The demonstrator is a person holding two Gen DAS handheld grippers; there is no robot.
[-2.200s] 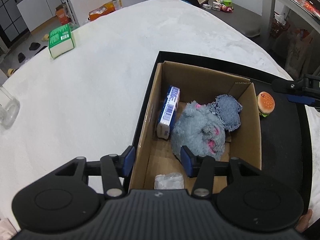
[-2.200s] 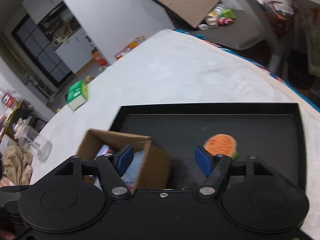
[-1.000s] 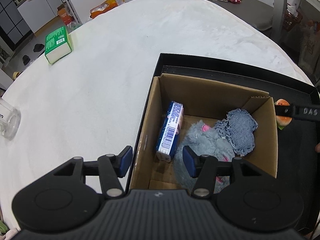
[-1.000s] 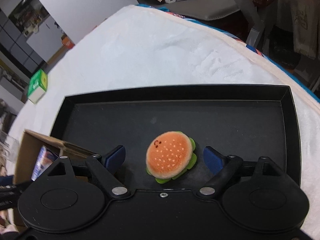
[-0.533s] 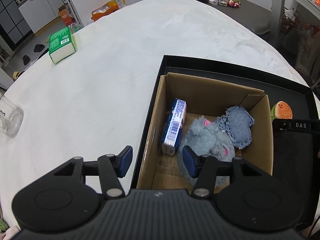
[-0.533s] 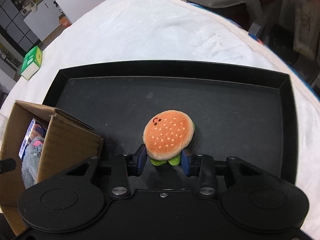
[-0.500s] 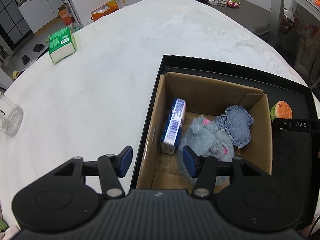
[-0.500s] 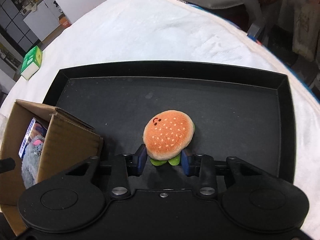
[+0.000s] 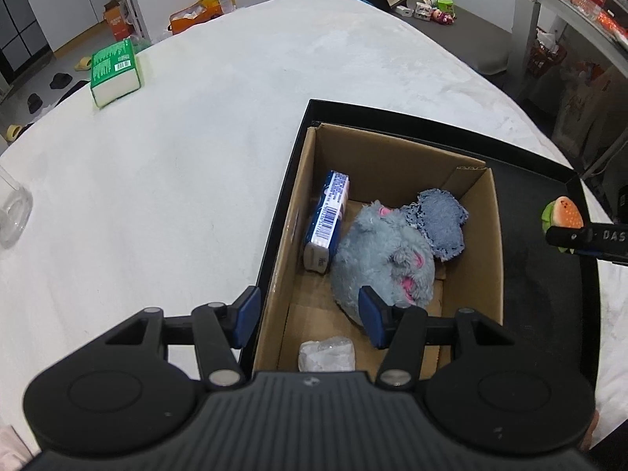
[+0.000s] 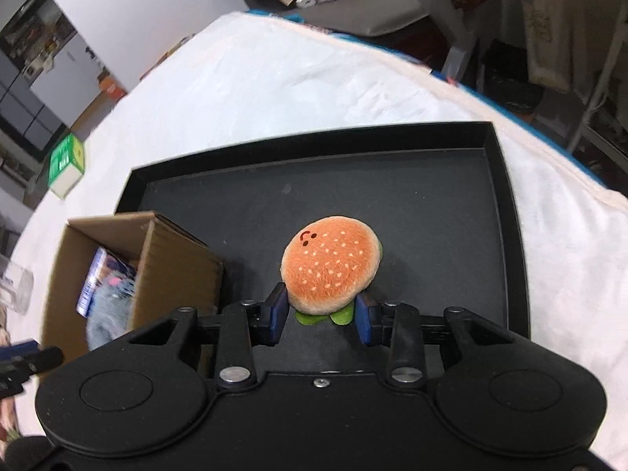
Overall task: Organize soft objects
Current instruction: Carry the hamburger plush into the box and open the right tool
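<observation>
My right gripper (image 10: 320, 316) is shut on a plush hamburger (image 10: 331, 269) and holds it above the black tray (image 10: 506, 212); the hamburger also shows in the left wrist view (image 9: 562, 215). A cardboard box (image 9: 310, 180) stands in the tray's left part, also seen in the right wrist view (image 10: 172, 263). It holds a grey plush toy (image 9: 382, 253), a blue denim pouch (image 9: 443, 223), a blue-white packet (image 9: 327, 221) and a clear plastic wrap (image 9: 327, 353). My left gripper (image 9: 308, 316) is open and empty over the box's near left wall.
A green tissue pack (image 9: 114, 72) lies far left on the white table (image 9: 176, 165). A glass jar (image 9: 11, 212) sits at the left edge. Room clutter and furniture stand beyond the table.
My right gripper closed on the hamburger and has lifted it off the tray floor. My left gripper stayed open over the box.
</observation>
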